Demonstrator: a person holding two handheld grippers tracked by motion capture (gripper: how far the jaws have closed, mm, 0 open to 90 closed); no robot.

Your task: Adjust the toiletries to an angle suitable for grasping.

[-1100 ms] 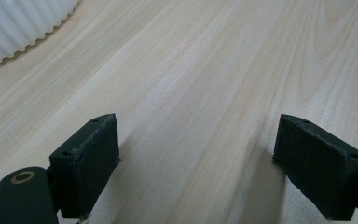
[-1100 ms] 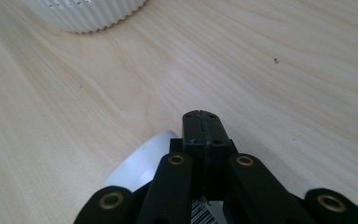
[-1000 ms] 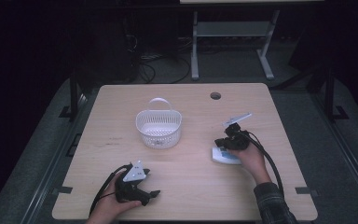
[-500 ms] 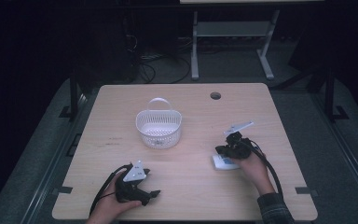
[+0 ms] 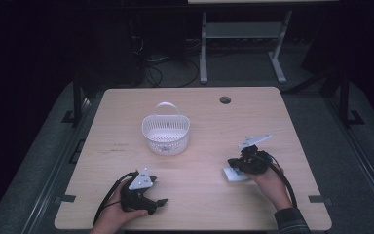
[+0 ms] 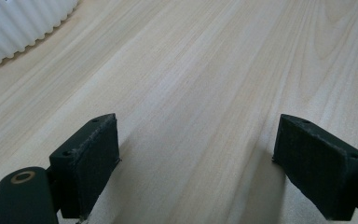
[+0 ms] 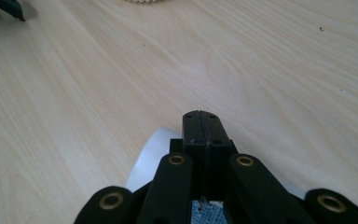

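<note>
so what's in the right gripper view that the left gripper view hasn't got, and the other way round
Right gripper view: the right tool, jaws shut, over a flat white thing on the wood.
Left gripper view: the left tool, jaws wide open with bare wood between them, and the basket seen close, its ribbed white wall at the top left.
Both: the table in pale wood, and at least a sliver of the basket at the top edge.
</note>
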